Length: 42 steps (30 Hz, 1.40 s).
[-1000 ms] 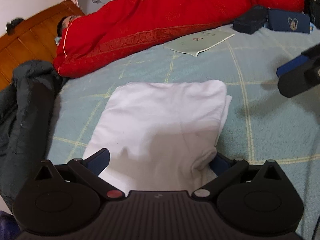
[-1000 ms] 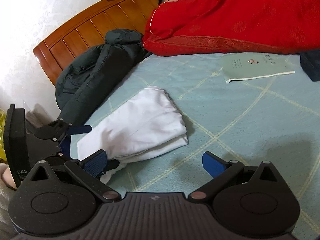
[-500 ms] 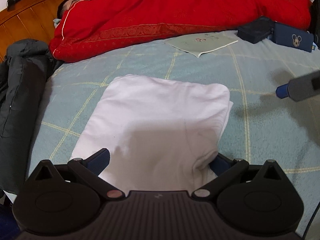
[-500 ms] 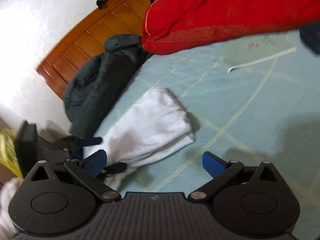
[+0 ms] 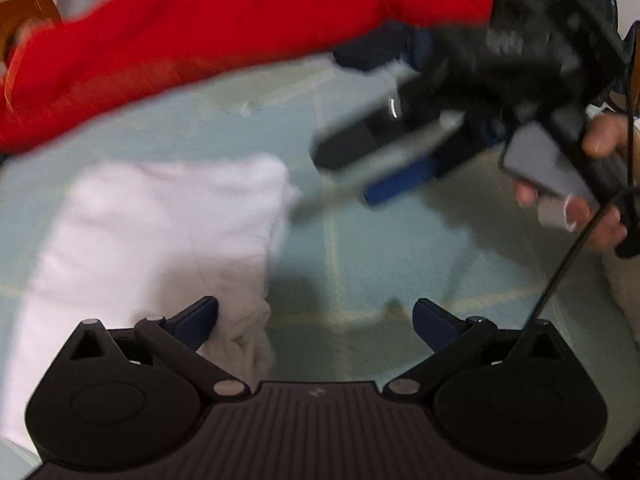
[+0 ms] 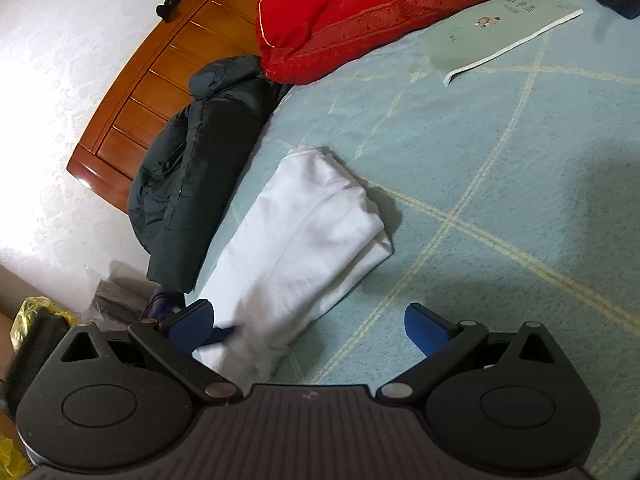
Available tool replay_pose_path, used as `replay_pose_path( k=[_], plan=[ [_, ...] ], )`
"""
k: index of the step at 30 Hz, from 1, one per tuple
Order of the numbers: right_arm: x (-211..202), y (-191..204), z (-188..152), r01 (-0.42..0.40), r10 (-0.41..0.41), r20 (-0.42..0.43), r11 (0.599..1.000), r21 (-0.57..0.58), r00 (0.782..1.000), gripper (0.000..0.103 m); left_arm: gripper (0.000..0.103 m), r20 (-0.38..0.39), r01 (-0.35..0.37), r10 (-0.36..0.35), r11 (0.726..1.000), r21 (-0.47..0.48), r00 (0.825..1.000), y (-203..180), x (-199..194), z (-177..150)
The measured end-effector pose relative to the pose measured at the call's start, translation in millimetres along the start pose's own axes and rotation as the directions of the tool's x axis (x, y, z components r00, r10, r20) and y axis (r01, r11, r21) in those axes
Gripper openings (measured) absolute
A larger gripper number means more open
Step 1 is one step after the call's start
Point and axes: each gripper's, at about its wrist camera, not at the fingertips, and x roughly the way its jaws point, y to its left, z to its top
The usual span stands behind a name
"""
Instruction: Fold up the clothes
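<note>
Left wrist view: left gripper (image 5: 316, 314) with jaws spread wide and nothing between them; the left finger (image 5: 196, 318) is touching or just over the near right corner of the folded white shirt (image 5: 160, 232) on the bed (image 5: 380, 260).
Shirt bearing: ahead and left of these jaws, long axis running away from the camera.
Same view, right side: right gripper (image 5: 384, 172), blurred, in a hand (image 5: 600, 184), just beside the shirt's far right edge; its jaws look parted and empty.
Right wrist view: jaws released, empty; shirt (image 6: 304, 240) ahead-left, long axis diagonal, jacket (image 6: 196, 168) beside it, red quilt (image 6: 380, 12) and booklet (image 6: 500, 28) well beyond.
Nearer hand: the left, by my judgement.
</note>
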Motion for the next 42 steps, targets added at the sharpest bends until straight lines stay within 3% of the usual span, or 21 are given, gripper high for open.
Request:
replay_pose_path(
  k=[2, 6, 10, 13, 16, 20, 21, 25, 27, 31, 33, 37, 39, 42],
  plan=[
    [-0.1, -0.7, 0.3, 0.014, -0.014, 0.001, 1.000, -0.005, 1.000, 0.103, 0.102, 0.004, 0.001, -0.001, 1.000, 0.006, 1.000, 1.2, -4.6, 1.0],
    [1.0, -1.9, 1.6, 0.028, -0.028, -0.004, 1.000, -0.006, 1.000, 0.103, 0.102, 0.095, 0.028, -0.024, 0.999, -0.037, 0.995, 22.4, -38.0, 9.8],
    [-1.0, 4.4, 0.9, 0.058, -0.058, 0.007, 0.998, -0.037, 0.998, 0.103, 0.102, 0.153, -0.077, 0.093, 0.991, -0.108, 0.984, 55.5, -49.9, 24.9],
    [-7.5, 16.4, -1.7, 0.070, -0.067, 0.031, 0.993, -0.097, 0.997, 0.103, 0.102, 0.133, -0.104, 0.132, 0.975, -0.199, 0.982, 85.8, -27.6, 39.8],
    [-11.0, 42.6, -10.4, 0.116, -0.096, 0.097, 0.966, -0.231, 0.991, 0.103, 0.102, 0.096, -0.120, 0.152, 0.952, -0.281, 0.984, 115.5, 2.7, 49.6],
    [-3.1, 64.5, -20.3, 0.091, -0.068, 0.081, 0.938, -0.336, 0.994, 0.103, 0.102, -0.011, -0.144, 0.154, 0.890, -0.433, 0.988, 153.5, 33.4, 34.5],
    [-0.9, 66.9, -21.0, 0.093, -0.069, 0.079, 0.934, -0.344, 0.994, 0.103, 0.102, -0.005, -0.141, 0.155, 0.886, -0.442, 0.988, 155.9, 31.3, 33.0],
    [4.4, 67.6, -21.8, 0.108, -0.084, 0.082, 0.932, -0.346, 0.993, 0.103, 0.102, 0.069, -0.108, 0.151, 0.899, -0.425, 0.986, 157.3, 21.6, 43.2],
    [5.9, 65.5, -20.7, 0.104, -0.083, 0.078, 0.937, -0.332, 0.994, 0.103, 0.102, 0.114, -0.059, 0.116, 0.908, -0.416, 0.987, 159.5, 25.0, 57.1],
    [6.0, 62.9, -22.8, 0.117, -0.095, 0.082, 0.938, -0.326, 0.992, 0.103, 0.102, 0.161, 0.049, 0.031, 0.881, -0.471, 0.986, 174.0, 48.4, 70.3],
    [5.4, 61.4, -21.9, 0.116, -0.094, 0.083, 0.941, -0.319, 0.992, 0.103, 0.102, 0.130, 0.028, 0.046, 0.858, -0.513, 0.990, 184.4, 65.1, 72.1],
    [1.2, 59.1, -21.6, 0.108, -0.083, 0.091, 0.944, -0.313, 0.992, 0.103, 0.102, 0.129, 0.001, 0.080, 0.845, -0.535, 0.988, 190.8, 65.3, 72.5],
    [-0.1, 58.5, -21.9, 0.098, -0.072, 0.093, 0.946, -0.310, 0.993, 0.103, 0.102, 0.147, 0.019, 0.067, 0.853, -0.522, 0.987, 181.8, 54.2, 75.5],
    [-0.6, 60.4, -22.0, 0.093, -0.068, 0.089, 0.945, -0.314, 0.994, 0.103, 0.102, 0.170, 0.119, -0.045, 0.883, -0.454, 0.984, 156.6, 42.5, 77.8]
  ],
)
